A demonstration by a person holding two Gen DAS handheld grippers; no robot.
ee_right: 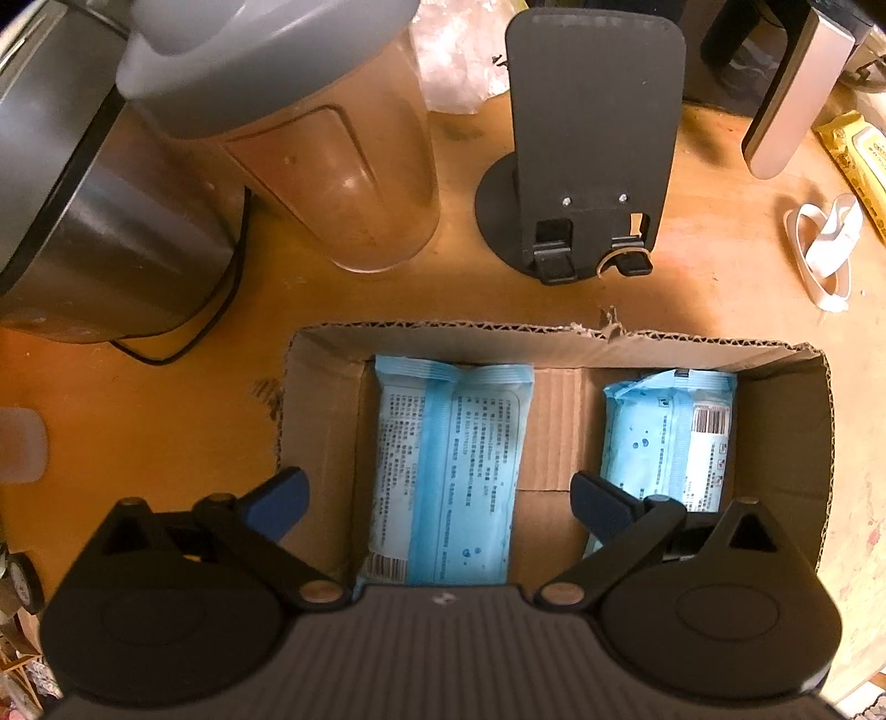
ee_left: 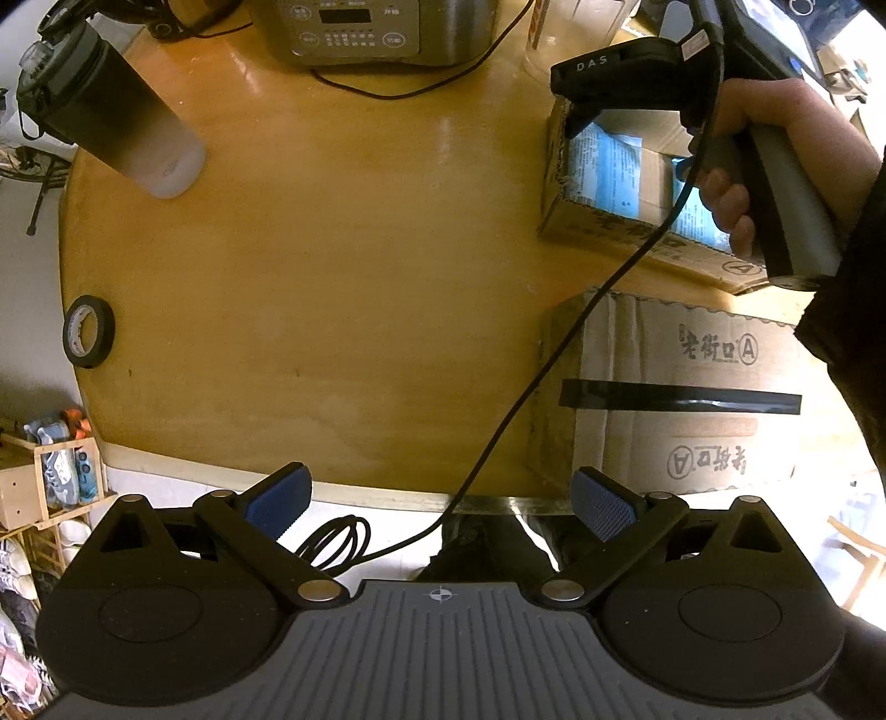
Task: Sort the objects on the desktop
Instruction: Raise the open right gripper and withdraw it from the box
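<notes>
My right gripper [ee_right: 440, 501] is open and empty, hovering over an open cardboard box [ee_right: 775, 421]. Two blue wipe packs lie flat in the box, one on the left [ee_right: 448, 459] and one on the right [ee_right: 673, 426]. My left gripper [ee_left: 440, 501] is open and empty over the near edge of the wooden table [ee_left: 343, 260]. In the left wrist view the right gripper's body [ee_left: 653, 77] hangs over the same box [ee_left: 609, 221] at the right. A roll of black tape [ee_left: 88, 330] lies at the table's left edge.
A bottle [ee_left: 111, 111] stands at far left, a rice cooker [ee_left: 376, 27] at the back. A closed taped carton [ee_left: 681, 399] sits near right. Behind the open box stand a jug [ee_right: 332, 155], a black phone stand [ee_right: 587, 149], a white strap [ee_right: 825, 249] and a yellow pack [ee_right: 864, 160].
</notes>
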